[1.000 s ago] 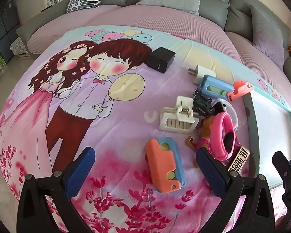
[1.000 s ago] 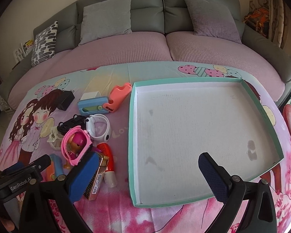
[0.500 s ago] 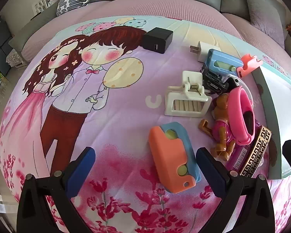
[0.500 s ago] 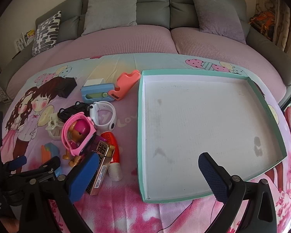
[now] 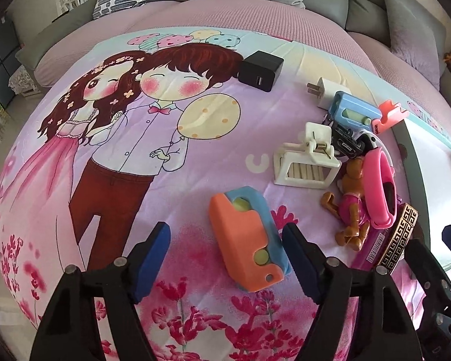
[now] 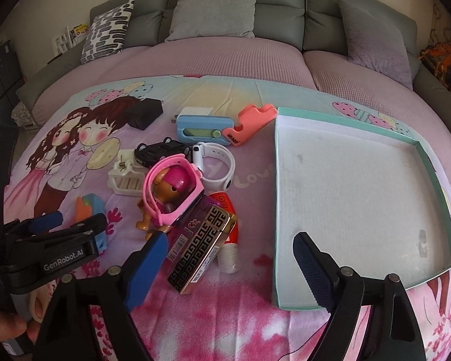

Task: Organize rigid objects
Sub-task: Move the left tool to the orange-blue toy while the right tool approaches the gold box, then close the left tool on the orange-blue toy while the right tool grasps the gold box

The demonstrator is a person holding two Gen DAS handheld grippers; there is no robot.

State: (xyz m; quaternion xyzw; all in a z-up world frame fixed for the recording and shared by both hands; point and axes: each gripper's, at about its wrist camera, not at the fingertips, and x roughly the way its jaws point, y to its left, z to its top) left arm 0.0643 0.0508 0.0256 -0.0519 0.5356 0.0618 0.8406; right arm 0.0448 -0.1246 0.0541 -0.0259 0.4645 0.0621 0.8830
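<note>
both sets of fingers narrowing, nothing gripped yet

the orange-and-blue toy (image 5: 248, 239) lies flat on the cartoon bedspread (image 5: 120, 138), between the fingers of the left gripper (image 5: 225, 255). those fingers have just been closing from full spread. the right finger is now at the toy's blue edge, whether touching cannot be told, while the left one stands clear with bare cloth between, so the toy is bracketed, not clamped.

the right gripper (image 6: 230, 266) has also just been closing, and it has slid from over the tray toward the pile. its fingers are apart, straddling the gold-patterned box (image 6: 203, 248) and the red tube (image 6: 230, 234) without pressing either.

the teal tray (image 6: 439, 186), just beside the pile, holds nothing, so the sorting looks barely begun. two first pickups seem imminent.
</note>
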